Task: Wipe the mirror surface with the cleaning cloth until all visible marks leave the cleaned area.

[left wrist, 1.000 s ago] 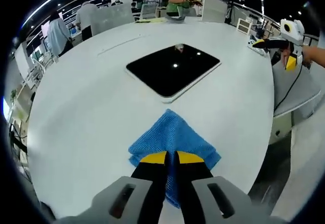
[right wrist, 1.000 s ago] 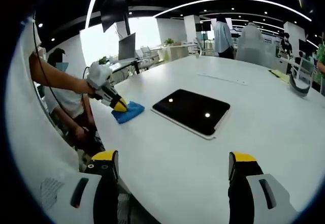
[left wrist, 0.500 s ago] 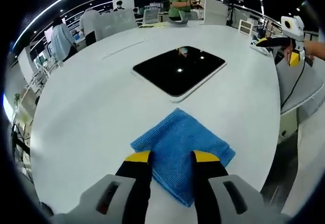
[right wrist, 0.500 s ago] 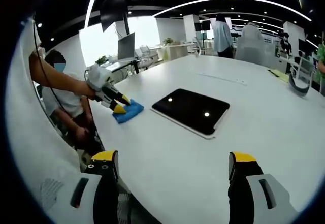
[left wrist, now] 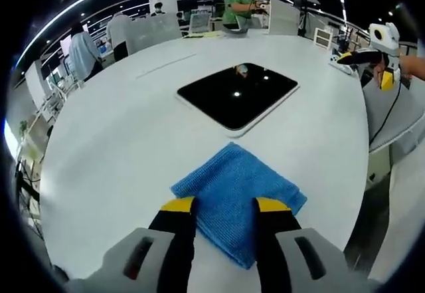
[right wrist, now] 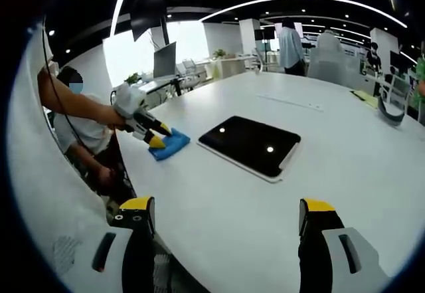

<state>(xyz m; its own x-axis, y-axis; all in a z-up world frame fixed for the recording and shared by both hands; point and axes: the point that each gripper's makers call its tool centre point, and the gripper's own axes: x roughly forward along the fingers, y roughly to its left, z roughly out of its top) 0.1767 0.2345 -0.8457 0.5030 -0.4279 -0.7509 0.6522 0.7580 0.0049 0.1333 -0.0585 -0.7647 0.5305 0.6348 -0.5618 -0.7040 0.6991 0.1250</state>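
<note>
Mirror (left wrist: 237, 94) lies flat on the table (left wrist: 106, 147), unwiped. Cloth (left wrist: 236, 196) rests just beside it, between the left gripper's (left wrist: 224, 205) parted jaws, ungrasped, evidently for pickup. Right gripper (right wrist: 228, 216) waits well apart, wide open, empty.

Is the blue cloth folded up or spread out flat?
Folded. The cloth lies as a neat square, with layered edges at its corner, on the table.

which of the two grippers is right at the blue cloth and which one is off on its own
The left gripper is at the blue woven cleaning cloth, its yellow-tipped jaws open on either side of the cloth's near edge. The right gripper is open over the bare white table, apart from the cloth.
</note>
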